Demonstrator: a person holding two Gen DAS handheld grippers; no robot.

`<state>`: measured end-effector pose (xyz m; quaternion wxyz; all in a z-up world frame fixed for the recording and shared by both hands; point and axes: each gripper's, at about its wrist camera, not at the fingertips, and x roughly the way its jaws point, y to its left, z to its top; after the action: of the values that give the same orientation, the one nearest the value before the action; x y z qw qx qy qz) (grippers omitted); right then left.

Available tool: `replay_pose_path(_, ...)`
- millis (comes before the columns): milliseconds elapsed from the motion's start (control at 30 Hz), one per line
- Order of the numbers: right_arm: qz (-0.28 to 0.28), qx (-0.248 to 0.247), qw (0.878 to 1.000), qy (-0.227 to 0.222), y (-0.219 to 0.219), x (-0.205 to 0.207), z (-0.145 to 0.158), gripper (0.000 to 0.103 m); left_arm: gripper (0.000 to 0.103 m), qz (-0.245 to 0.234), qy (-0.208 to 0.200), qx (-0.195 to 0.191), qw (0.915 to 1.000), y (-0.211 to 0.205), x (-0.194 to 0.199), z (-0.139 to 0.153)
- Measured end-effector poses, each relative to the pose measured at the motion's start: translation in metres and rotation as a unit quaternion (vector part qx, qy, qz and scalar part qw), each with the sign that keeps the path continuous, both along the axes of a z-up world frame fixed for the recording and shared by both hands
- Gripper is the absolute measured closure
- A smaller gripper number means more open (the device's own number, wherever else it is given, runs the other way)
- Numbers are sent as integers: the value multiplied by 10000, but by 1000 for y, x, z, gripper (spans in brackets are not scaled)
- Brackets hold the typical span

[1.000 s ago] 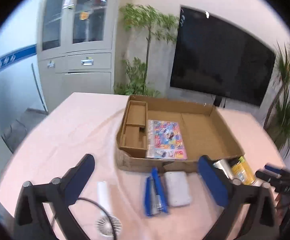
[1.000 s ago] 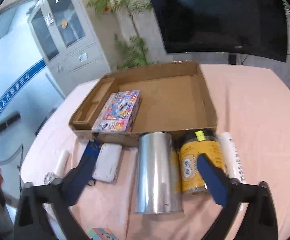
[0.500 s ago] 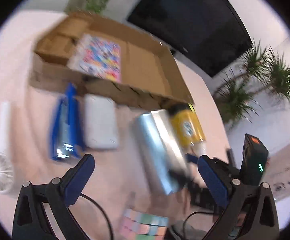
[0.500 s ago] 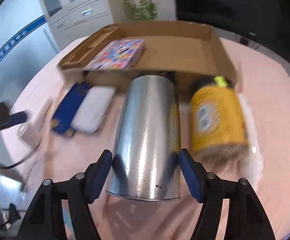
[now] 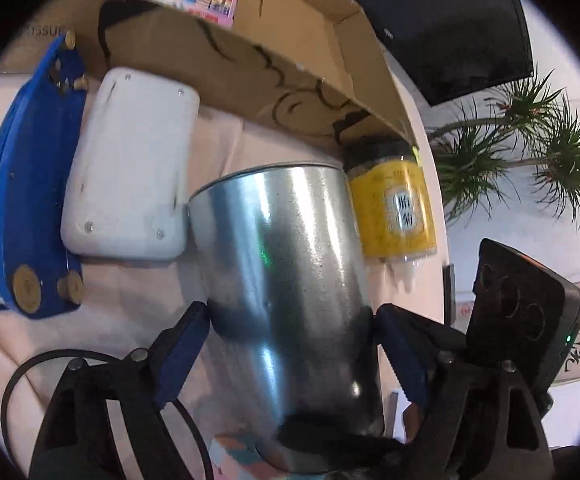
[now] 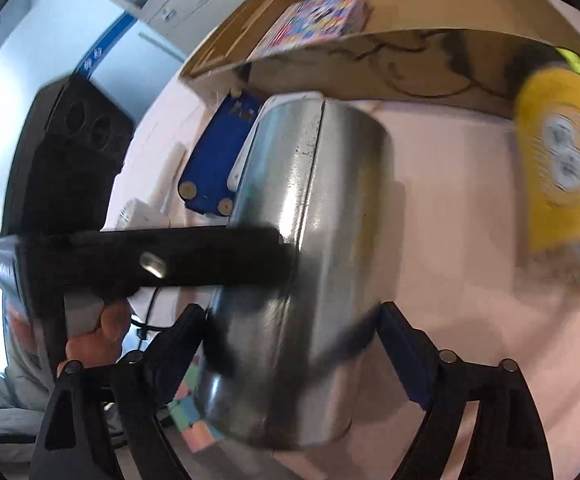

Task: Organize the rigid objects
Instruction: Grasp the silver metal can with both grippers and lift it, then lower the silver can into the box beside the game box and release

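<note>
change: a second ago the left gripper hung wide over the bench; now both grip the silver can
right gripper: fingers pinching it too
can: lying just outside the cardboard box, beside the yellow jar
guess: two-handed lift into box next
</note>
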<state>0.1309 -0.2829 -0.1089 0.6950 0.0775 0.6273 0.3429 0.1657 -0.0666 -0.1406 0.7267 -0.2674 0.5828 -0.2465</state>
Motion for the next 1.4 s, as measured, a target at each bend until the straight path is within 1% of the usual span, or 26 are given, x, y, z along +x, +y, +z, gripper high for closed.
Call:
replay_pose_path(67,-36,-67,9999,-75,3,2,4,16,19,-2,-162,138,9998,-1,-1,11)
replay_pose_path(133,-77,-5,9995,-298,2,3,21,16,20,-34,-596,309,9977,-4,0,39)
replay_pose_path(167,-110,56,9988,-484,1,5,36,16,20,-48,-1000,425,9941,-5,0,65)
replay_pose_path(200,-139,114,9977,-653,-1,8,50,16,20,-38,-1281,485,9906,-5,2,83)
replay_pose_path(233,-185,195,9957,-887,-3,13,69,16,20,-4,-1659,548,9846,-4,7,109)
replay_pose_path(267,-246,296,9918,-1219,-5,21,94,16,20,8,-1853,585,9809,-3,11,124)
replay_pose_path(300,-276,356,9881,-1469,-6,30,114,16,20,-32,-2206,669,9731,-3,23,151)
replay_pose_path(333,-297,389,9844,-1690,-6,40,130,16,20,-42,-2375,693,9689,-2,32,166)
replay_pose_path(400,-376,457,9782,-1990,-9,64,158,16,20,-59,-2641,744,9616,-2,58,194)
replay_pose_path(433,-428,514,9766,-2045,-11,80,170,16,20,-71,-2709,786,9594,-2,73,206)
replay_pose_path(500,-515,608,9763,-2012,-11,107,181,16,20,-151,-2723,867,9582,-4,99,219)
replay_pose_path(533,-559,618,9771,-1960,-11,121,182,16,20,-194,-2648,876,9601,-4,114,221)
replay_pose_path(633,-649,607,9810,-1722,-10,152,170,16,20,-264,-2344,833,9682,-5,145,211)
replay_pose_path(700,-703,583,9850,-1467,-9,169,152,16,20,-290,-2055,792,9750,-5,161,187)
replay_pose_path(767,-764,539,9888,-1163,-8,186,125,16,20,-314,-1649,694,9834,-3,179,155)
replay_pose_path(800,-770,491,9906,-1017,-8,190,110,16,20,-316,-1538,663,9854,-3,181,143)
replay_pose_path(833,-769,441,9922,-871,-7,194,94,16,20,-329,-1309,610,9890,-1,188,123)
replay_pose_path(967,-743,267,9959,-446,2,203,43,16,20,-373,-671,548,9955,5,206,67)
replay_pose_path(1033,-752,96,9968,-250,5,204,17,17,21,-389,-416,596,9966,5,212,44)
replay_pose_path(1067,-755,49,9969,-194,6,204,10,17,21,-396,-313,642,9967,5,214,35)
replay_pose_path(1133,-806,-79,9967,-36,10,204,-7,17,22,-455,-182,684,9965,2,215,20)
replay_pose_path(1167,-886,-110,9960,31,9,201,-15,16,22,-445,-264,710,9961,0,213,20)
replay_pose_path(1267,-1013,-54,9948,121,4,202,-19,16,22,-479,-325,909,9942,-9,209,21)
replay_pose_path(1333,-1062,-101,9941,218,6,204,-17,15,22,-498,-355,978,9933,-11,206,21)
replay_pose_path(1367,-1048,-165,9942,159,6,202,-12,15,22,-501,-385,1041,9926,-13,205,25)
replay_pose_path(1400,-1017,-196,9946,-31,3,197,-1,15,23,-503,-426,1133,9914,-17,202,29)
